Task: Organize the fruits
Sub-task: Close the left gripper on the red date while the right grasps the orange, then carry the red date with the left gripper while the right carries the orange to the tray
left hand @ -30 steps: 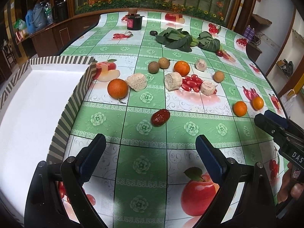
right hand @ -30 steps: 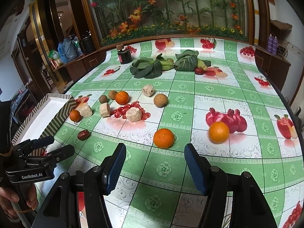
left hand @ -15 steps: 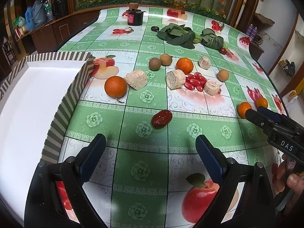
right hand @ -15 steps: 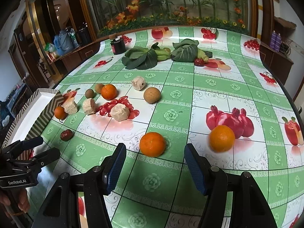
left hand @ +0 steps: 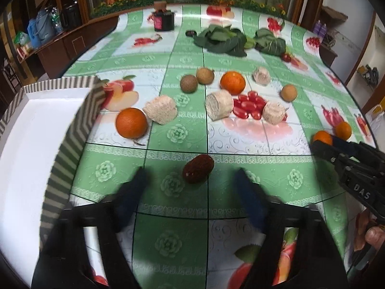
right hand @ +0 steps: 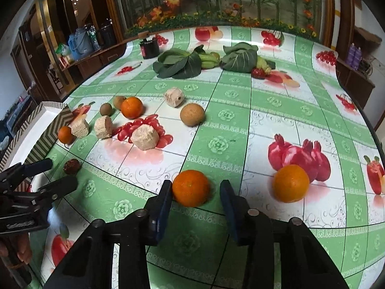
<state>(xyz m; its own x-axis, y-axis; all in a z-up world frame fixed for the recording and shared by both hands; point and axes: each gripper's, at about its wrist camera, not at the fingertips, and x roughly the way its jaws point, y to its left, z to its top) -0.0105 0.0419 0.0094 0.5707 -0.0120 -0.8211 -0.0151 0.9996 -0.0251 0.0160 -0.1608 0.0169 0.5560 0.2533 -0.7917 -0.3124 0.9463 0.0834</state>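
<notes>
In the left wrist view the left gripper (left hand: 190, 180) points down at a dark red date (left hand: 198, 168) lying on the green fruit-print tablecloth (left hand: 276, 175), just ahead of the blurred blue pads; the jaws have just been closing and now stand half-wide, the date at their mouth but neither pad touching it. Its long axis runs slantwise, upper right to lower left, so the pads would meet its sides rather than its ends. The striped-rim white tray (left hand: 65, 149) lies close on the left. At the right edge the other tool shows the letters "DAS". In the right wrist view the right gripper (right hand: 196, 192) has just been narrowing around a near orange (right hand: 191, 187); the left pad looks to touch its skin, while a sliver of cloth shows before the right pad, so I judge it not yet gripped. A second orange (right hand: 291, 183) sits apart to the right. The label on the left tool is too blurred to read.
</notes>
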